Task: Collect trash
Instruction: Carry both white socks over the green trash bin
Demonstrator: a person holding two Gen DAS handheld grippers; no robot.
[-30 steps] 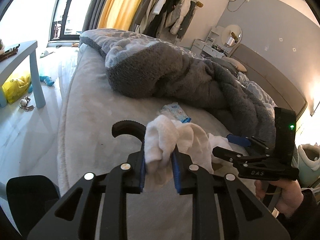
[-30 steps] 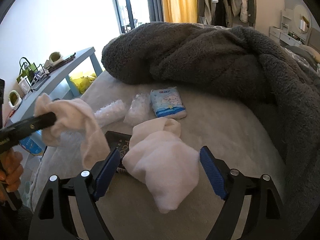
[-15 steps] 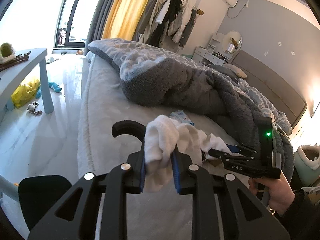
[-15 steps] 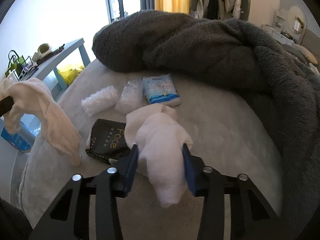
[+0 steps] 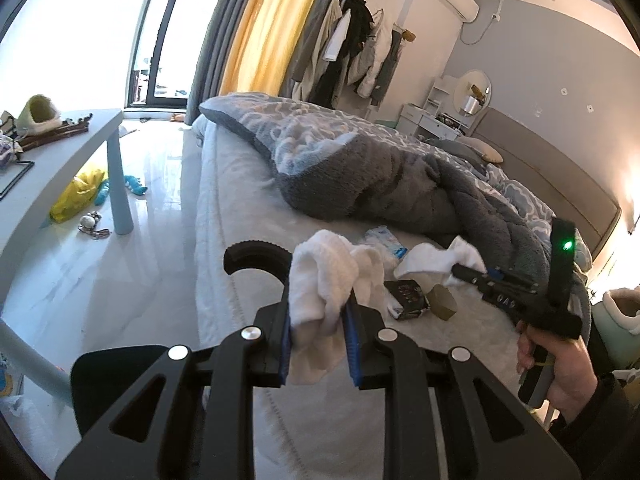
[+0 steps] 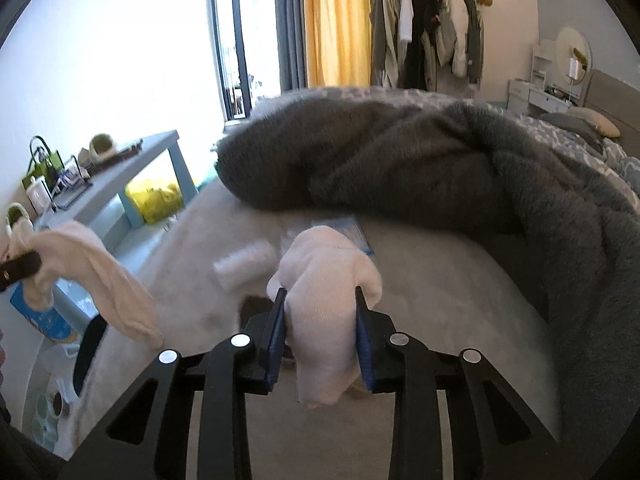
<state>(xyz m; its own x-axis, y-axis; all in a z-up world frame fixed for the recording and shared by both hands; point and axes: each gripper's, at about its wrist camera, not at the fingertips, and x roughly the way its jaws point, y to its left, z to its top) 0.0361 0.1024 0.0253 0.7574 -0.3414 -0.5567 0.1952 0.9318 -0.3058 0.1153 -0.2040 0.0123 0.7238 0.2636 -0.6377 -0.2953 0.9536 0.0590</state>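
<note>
My left gripper (image 5: 318, 308) is shut on a white fluffy sock (image 5: 320, 272), held above the bed's near edge. My right gripper (image 6: 320, 312) has a second white sock (image 6: 324, 276) between its blue pads. Its jaws are closing, the pads press on the sock, and the sock hangs above the bed (image 6: 440, 280). In the left wrist view the right gripper (image 5: 468, 270) shows at the right with that sock (image 5: 432, 258), a hand on its handle. A black packet (image 5: 406, 298), a small brown box (image 5: 442, 300) and a blue-white tissue pack (image 5: 382, 238) lie on the bed.
A thick grey blanket (image 6: 420, 168) is heaped across the bed behind the litter. A white plastic roll (image 6: 244, 262) lies left of the tissue pack. A pale blue side table (image 5: 60, 148) stands left of the bed, with a yellow bag (image 5: 78, 196) beneath it.
The right jaws have closed from wide apart onto the second sock and raised it off the bed. The left gripper has drawn back and up with its sock.
</note>
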